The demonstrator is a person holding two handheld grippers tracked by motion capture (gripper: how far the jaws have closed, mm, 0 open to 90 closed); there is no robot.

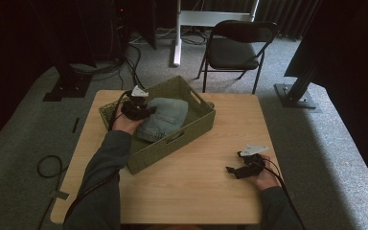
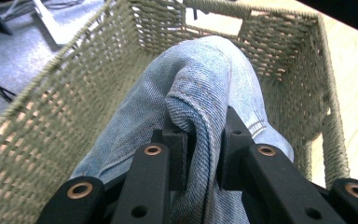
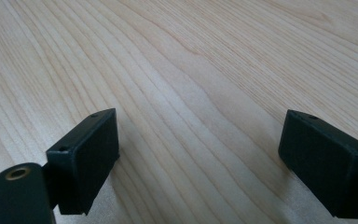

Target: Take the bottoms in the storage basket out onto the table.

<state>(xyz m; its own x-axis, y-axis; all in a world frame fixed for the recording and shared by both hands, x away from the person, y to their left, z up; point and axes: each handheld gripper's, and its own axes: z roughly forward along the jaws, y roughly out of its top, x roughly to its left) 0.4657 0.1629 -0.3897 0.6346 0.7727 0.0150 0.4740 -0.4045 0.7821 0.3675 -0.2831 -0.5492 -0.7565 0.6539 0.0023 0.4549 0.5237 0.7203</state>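
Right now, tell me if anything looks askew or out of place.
The woven basket sits skewed to the table edges. The jeans inside are bunched, a fold pinched in the left tongs. Nothing is spilled or damaged.

Basket (image 1: 199, 125) walls hem the jeans (image 1: 165, 117) closely; bare table (image 1: 206, 177) lies open alongside.

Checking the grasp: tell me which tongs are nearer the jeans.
Left. The left tongs pinch a fold of the jeans inside the basket; the right tongs rest open on the table, well apart.
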